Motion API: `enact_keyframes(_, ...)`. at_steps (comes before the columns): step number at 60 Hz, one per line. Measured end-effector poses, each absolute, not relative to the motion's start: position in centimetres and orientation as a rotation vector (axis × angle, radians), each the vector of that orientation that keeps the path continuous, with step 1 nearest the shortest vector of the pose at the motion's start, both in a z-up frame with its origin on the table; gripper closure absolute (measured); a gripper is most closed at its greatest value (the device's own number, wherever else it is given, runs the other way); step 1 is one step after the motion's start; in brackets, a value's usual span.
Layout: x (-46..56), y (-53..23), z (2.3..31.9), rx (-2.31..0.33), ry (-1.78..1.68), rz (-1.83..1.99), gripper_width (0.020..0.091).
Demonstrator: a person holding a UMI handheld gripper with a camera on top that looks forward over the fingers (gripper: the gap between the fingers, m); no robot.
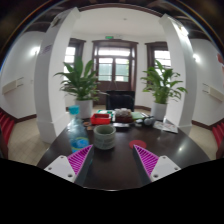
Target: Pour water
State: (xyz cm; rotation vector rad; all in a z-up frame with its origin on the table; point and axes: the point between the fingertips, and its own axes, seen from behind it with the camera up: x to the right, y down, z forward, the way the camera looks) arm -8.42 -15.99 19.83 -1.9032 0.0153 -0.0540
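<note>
Water bottle (74, 124) at the desk's (110, 165) left edge, upright. Cup (104, 136) mid-desk, just ahead of the gripper (108, 160), whose jaws are wide and hold nothing. Clutter (120, 118) behind, toward the far edge. Risk: reaching left could clip the cup.

Only the gripper (108, 160) shows of the rig; no hand or sleeve seen. Two fingers, one each side, w/ pale grey or whitish bodies that look flat and angular, widening toward the base. Each inner face carries a magenta pad (79, 158), roughly triangular, narrowing toward the tip. Pads seem marked w/ a fine dotted or gridded texture, though it's hard to be sure at this view. Right pad (144, 158) mirrors the left. Wide gap between the fingers. No cables, screws or lettering made out.
</note>
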Motion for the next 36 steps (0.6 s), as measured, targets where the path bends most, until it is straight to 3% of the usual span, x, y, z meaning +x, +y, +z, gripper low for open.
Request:
enact_keyframes(12,-15.5,-14.5,19.8,-1.873,-0.114,0.126,0.0298)
enact_keyframes(36,-14.7,-5.3,25.6,-1.782,-0.053,0.093,0.0302)
